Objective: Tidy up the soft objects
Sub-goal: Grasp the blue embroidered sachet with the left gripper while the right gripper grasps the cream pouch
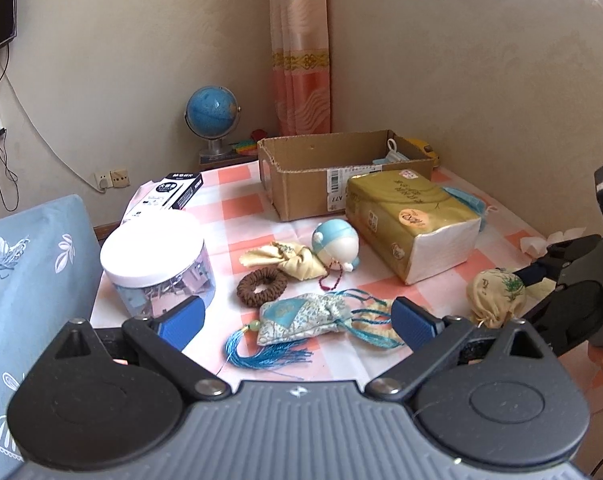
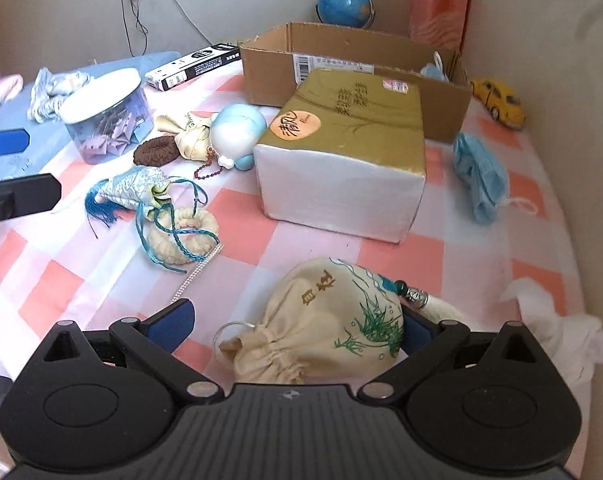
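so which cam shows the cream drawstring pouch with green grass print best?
Right wrist: the cream drawstring pouch lies close between the open right tool, print readable. Left wrist shows it small at the frame's right side.

Both grippers look alike. Left gripper (image 1: 297, 322): grey ribbed body w/ small white logo at centre, two big black round housings either side, black link arms w/ silver pivot screws, blue rubbery fingers (image 1: 411, 322). Triangular cut-outs on outer brackets. Right gripper (image 2: 289, 322): same build, black housings, silver screws, blue fingers (image 2: 173, 320), ribbed dark-grey mid section, white logo. A thin wire shows by the left gripper's right-hand housing.
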